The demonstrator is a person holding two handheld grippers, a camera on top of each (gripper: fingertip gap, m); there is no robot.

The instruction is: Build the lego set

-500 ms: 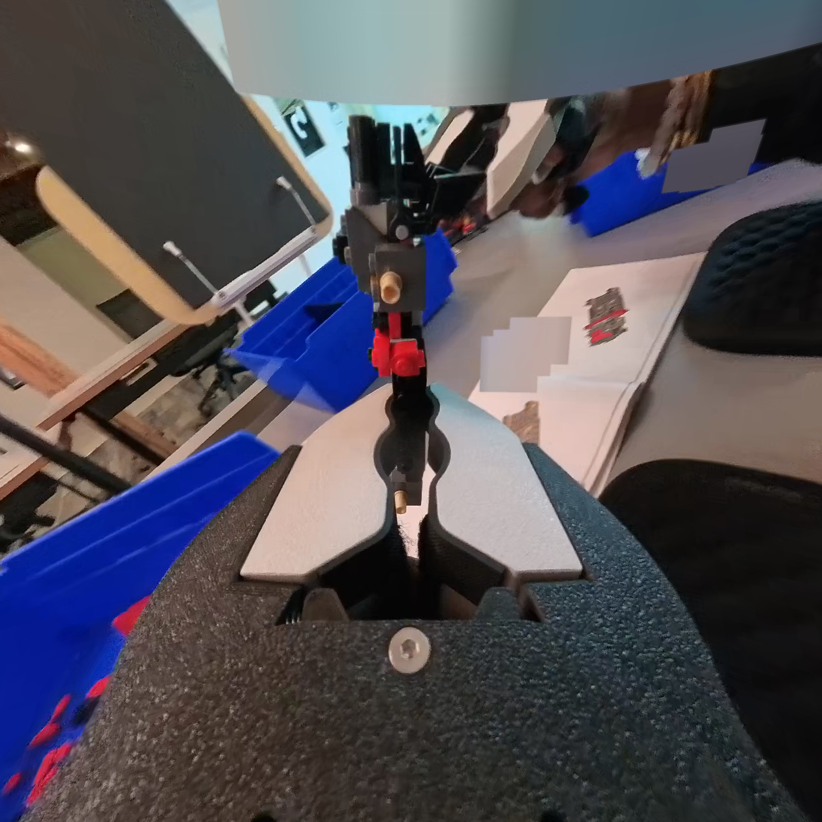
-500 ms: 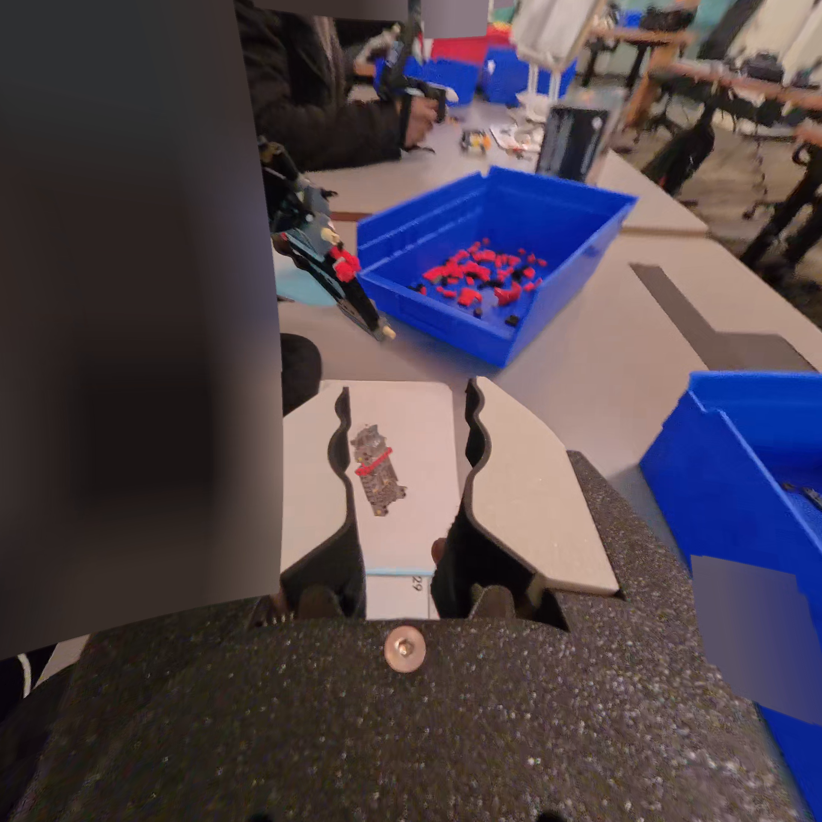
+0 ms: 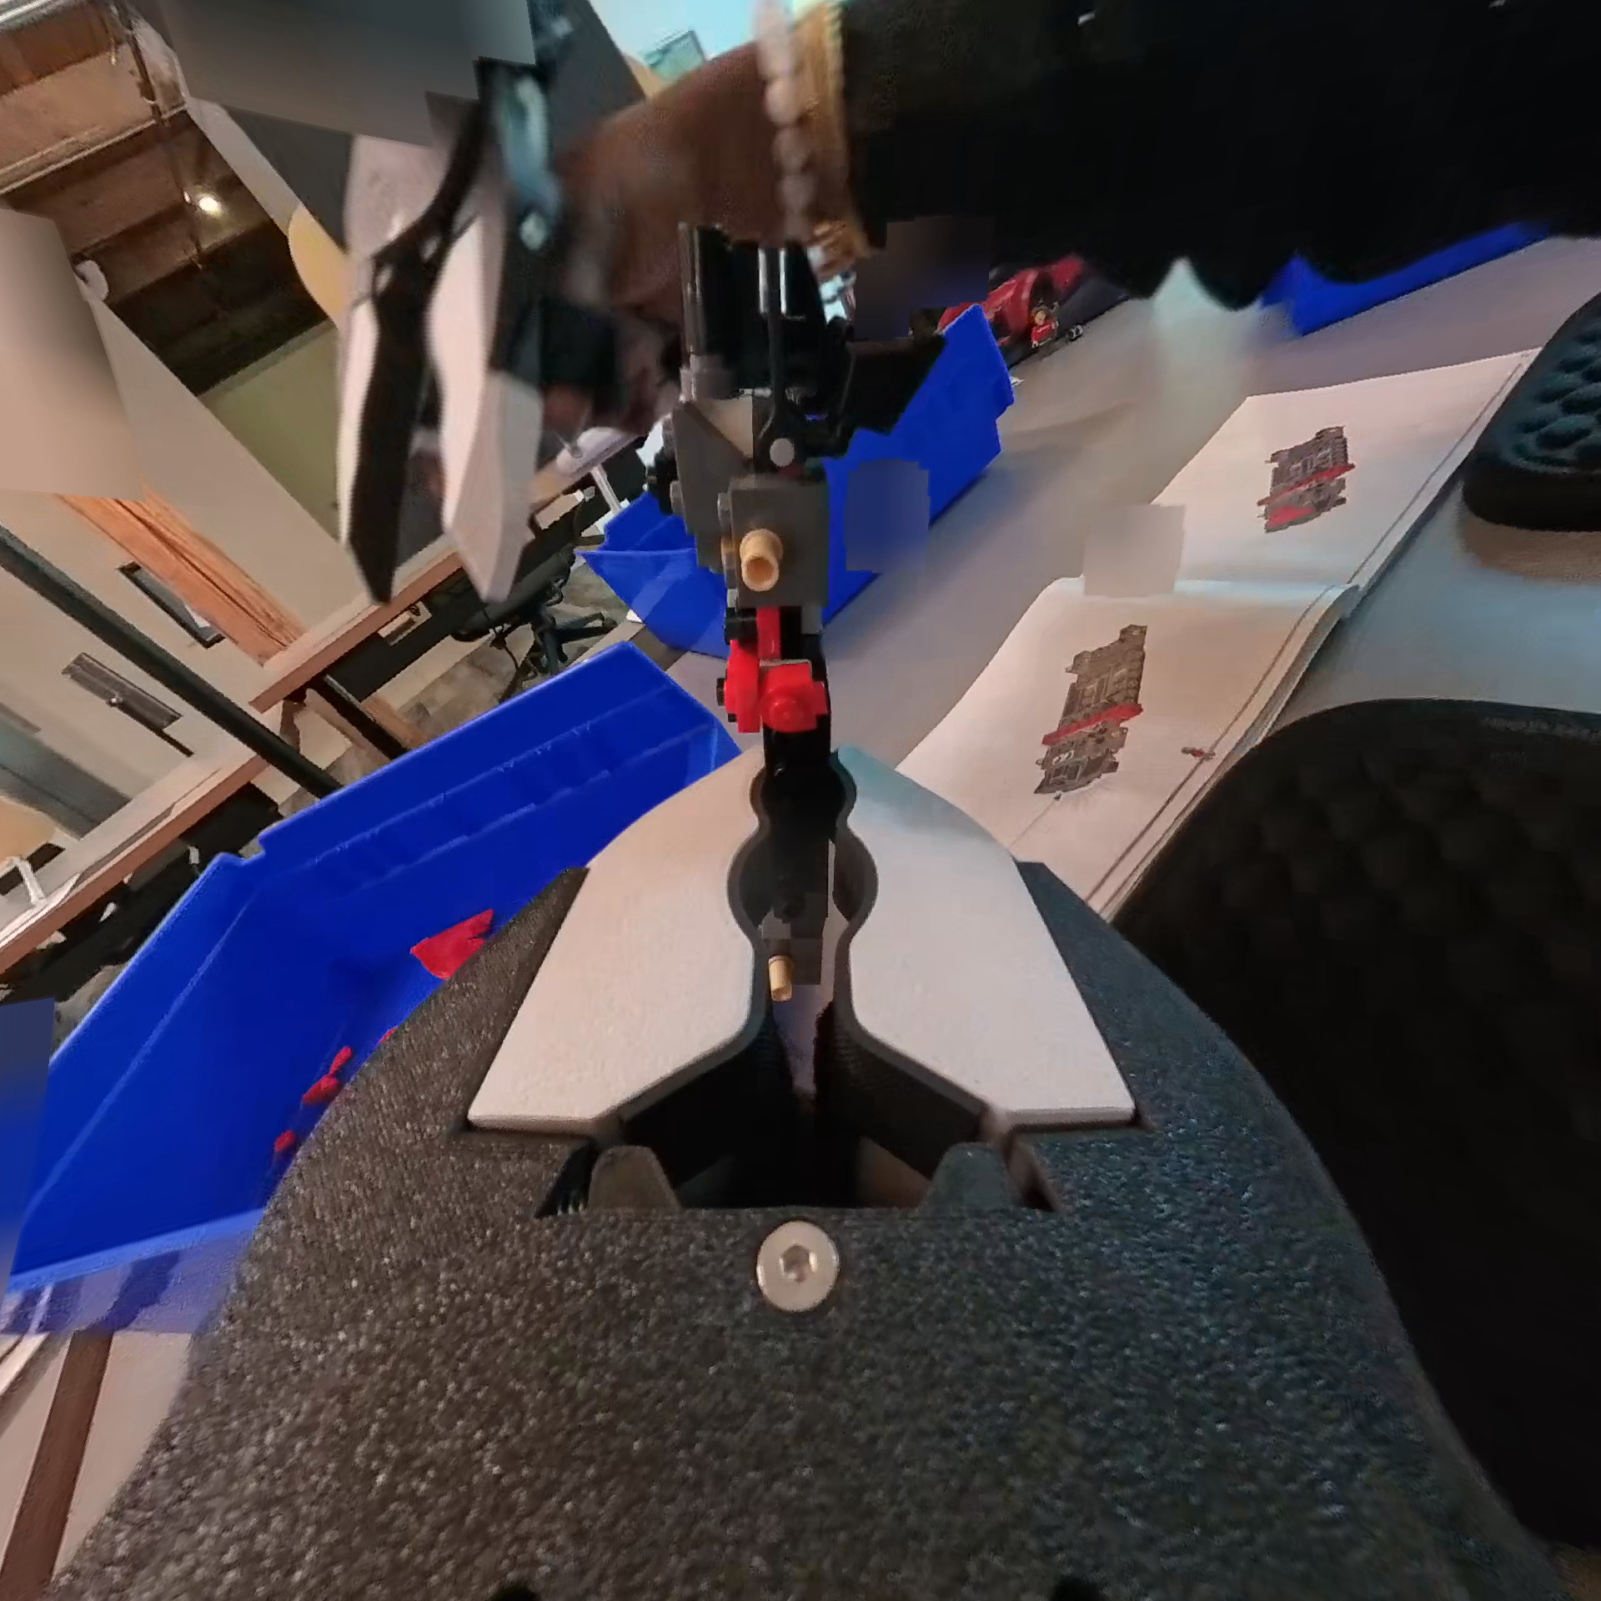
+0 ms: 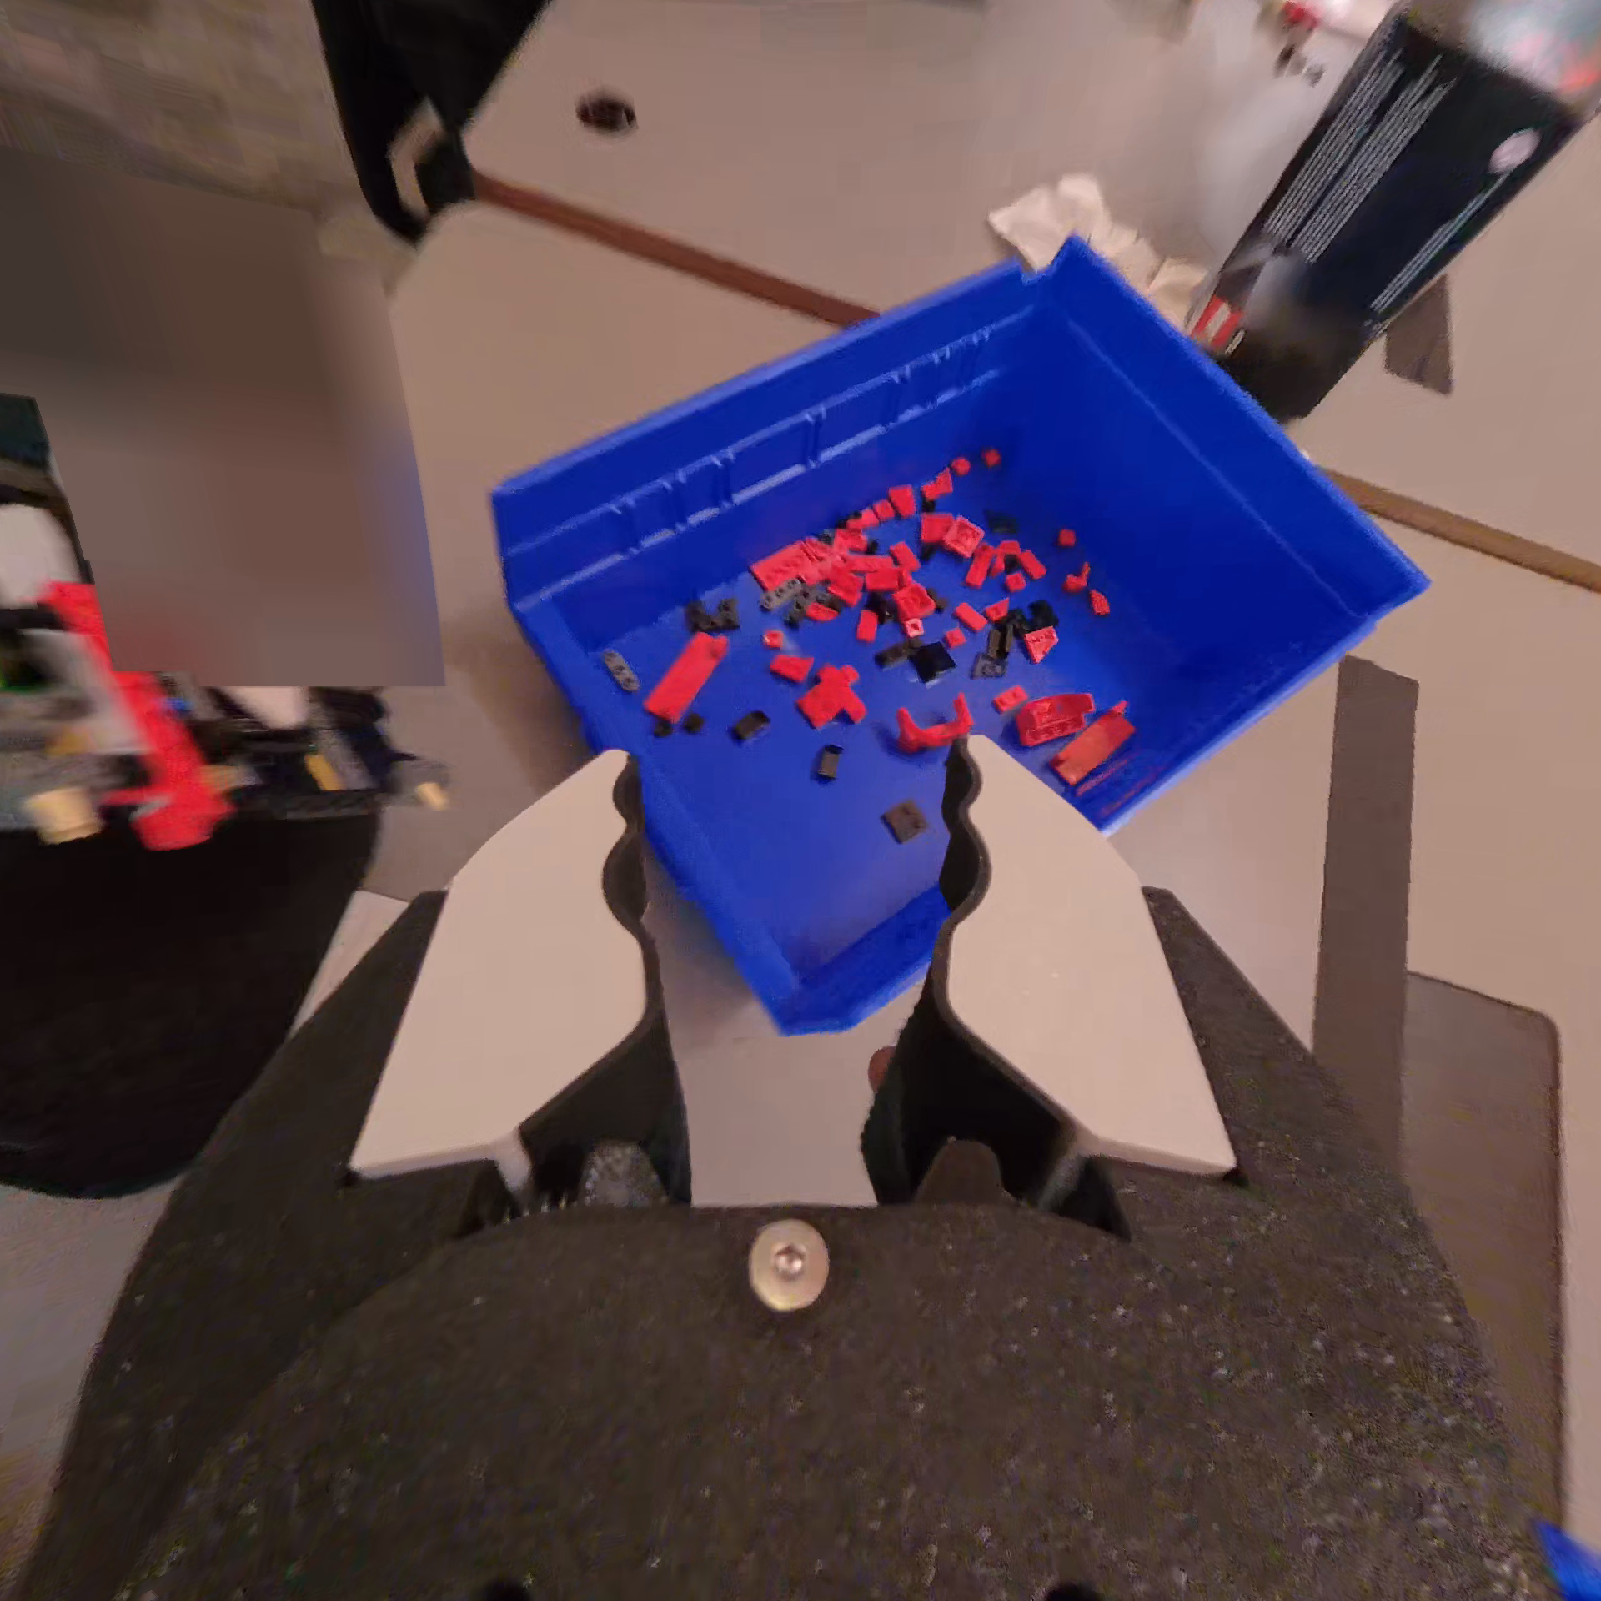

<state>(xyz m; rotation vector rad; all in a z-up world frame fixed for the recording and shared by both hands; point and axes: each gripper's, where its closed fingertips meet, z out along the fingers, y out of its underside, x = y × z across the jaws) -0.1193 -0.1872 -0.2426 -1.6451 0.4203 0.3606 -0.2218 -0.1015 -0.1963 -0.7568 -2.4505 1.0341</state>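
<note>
Swung within the last half second from above the open instruction booklet (image 3: pixel 1230 658) to hang over the blue bin (image 4: pixel 1213 485) of loose red and black pieces (image 4: pixel 875 598), the right claw (image 4: pixel 793 762) with jaws spread wide and empty, the bin's near corner showing between its fingers. Still clamped shut in the left claw (image 3: pixel 801 832), the part-built lego model (image 3: pixel 771 485), upright off the counter (image 4: pixel 624 320) and visible at 9 o'clock in the right wrist view. Probably a fetch for the next piece, with the model held ready to receive it.
</note>
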